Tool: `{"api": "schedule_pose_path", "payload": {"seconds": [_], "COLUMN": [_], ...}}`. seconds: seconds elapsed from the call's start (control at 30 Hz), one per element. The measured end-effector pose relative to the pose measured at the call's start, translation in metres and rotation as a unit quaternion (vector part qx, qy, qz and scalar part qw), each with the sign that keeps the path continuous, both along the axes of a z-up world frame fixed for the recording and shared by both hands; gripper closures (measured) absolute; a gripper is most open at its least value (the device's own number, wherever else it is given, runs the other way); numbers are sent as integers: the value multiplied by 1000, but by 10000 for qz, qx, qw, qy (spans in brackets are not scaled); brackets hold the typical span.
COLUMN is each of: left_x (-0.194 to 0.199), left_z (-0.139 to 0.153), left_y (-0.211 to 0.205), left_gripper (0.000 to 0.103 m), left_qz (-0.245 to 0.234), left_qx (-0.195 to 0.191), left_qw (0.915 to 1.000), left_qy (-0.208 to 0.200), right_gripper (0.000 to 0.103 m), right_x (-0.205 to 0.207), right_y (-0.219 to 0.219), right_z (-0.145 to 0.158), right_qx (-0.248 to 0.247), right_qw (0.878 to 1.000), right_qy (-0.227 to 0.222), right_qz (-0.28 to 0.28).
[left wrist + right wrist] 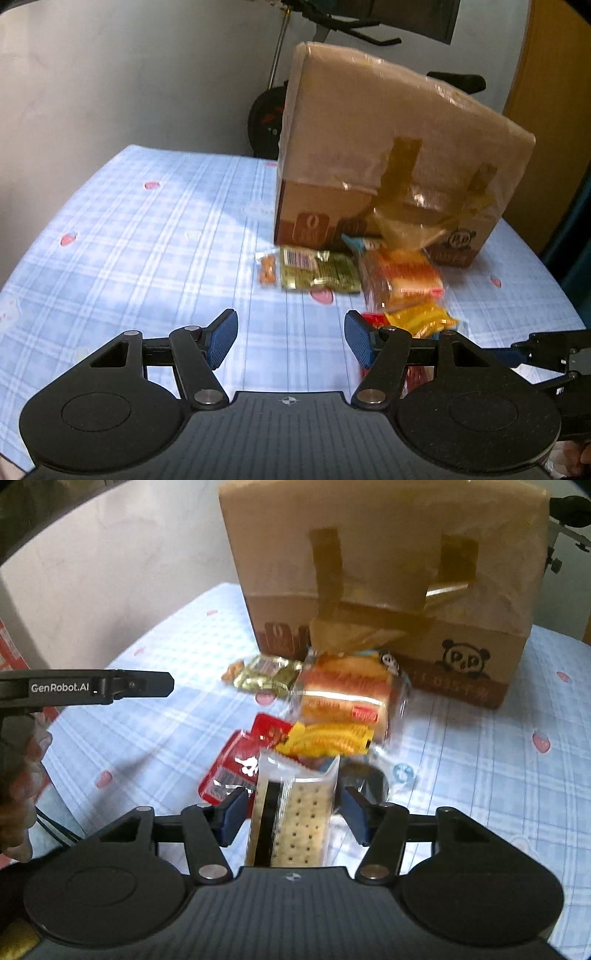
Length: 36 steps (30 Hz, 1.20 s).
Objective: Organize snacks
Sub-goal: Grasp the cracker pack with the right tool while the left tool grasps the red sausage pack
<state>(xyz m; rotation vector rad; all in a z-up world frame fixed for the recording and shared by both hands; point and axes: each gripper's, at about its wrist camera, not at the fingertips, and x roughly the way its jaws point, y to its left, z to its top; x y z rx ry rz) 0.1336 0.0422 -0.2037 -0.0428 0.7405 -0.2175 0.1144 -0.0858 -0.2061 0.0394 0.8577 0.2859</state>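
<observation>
A heap of snack packs lies on the blue checked tablecloth in front of a taped cardboard box [388,155]. It holds a green-gold pack [317,273], a bread pack [402,280], a yellow pack [421,321] and a red pack [240,760]. My left gripper [291,338] is open and empty, just left of the heap. My right gripper [291,812] has a cracker pack [295,812] between its jaws, which stand wide on either side of it; the left pad is close to the wrapper and the right pad looks apart from it.
The cardboard box [388,590] stands behind the snacks and bears a panda print. The tablecloth [147,240] stretches to the left. The left gripper's side [96,686] shows in the right wrist view. An exercise bike [269,118] stands behind the table.
</observation>
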Motion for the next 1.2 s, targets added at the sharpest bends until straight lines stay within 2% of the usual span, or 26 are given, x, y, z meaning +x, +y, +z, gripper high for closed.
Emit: {"api": "schedule_pose_path", "payload": {"seconds": [0.3,0.47,0.63,0.77,0.97,1.2], "left_x": [-6,-7,-6,-4,-2,5], "left_z": [-13,-14,-14,-16,-22,-33], "left_y": [-6,-8,-8,-18,-43,-70], "left_gripper": [37,37,37,37,36,36], "left_qz": [-54,-81,-113,-310,-742,-1012], "left_qx": [-33,-23,-57,2,149,355], "left_qw": [9998,9997,9996,9991,9963,9927], "left_qy": [199,242,258,295,406,561], "right_gripper": [45,51,52,52,52,52], "right_x": [0,0,-7,-8,-4,-6], "right_y": [4,2,-11,-26,-50,-58], "right_z": [-8,-13,2,15,6,1], "right_qx": [-162,-28,261,152,149,118], "right_qw": [9996,9995,9996,9980,9962,9949], "right_qy": [188,299,-101,-547,-507,-631], "right_qz": [109,112,-12,-268,-699,-772]}}
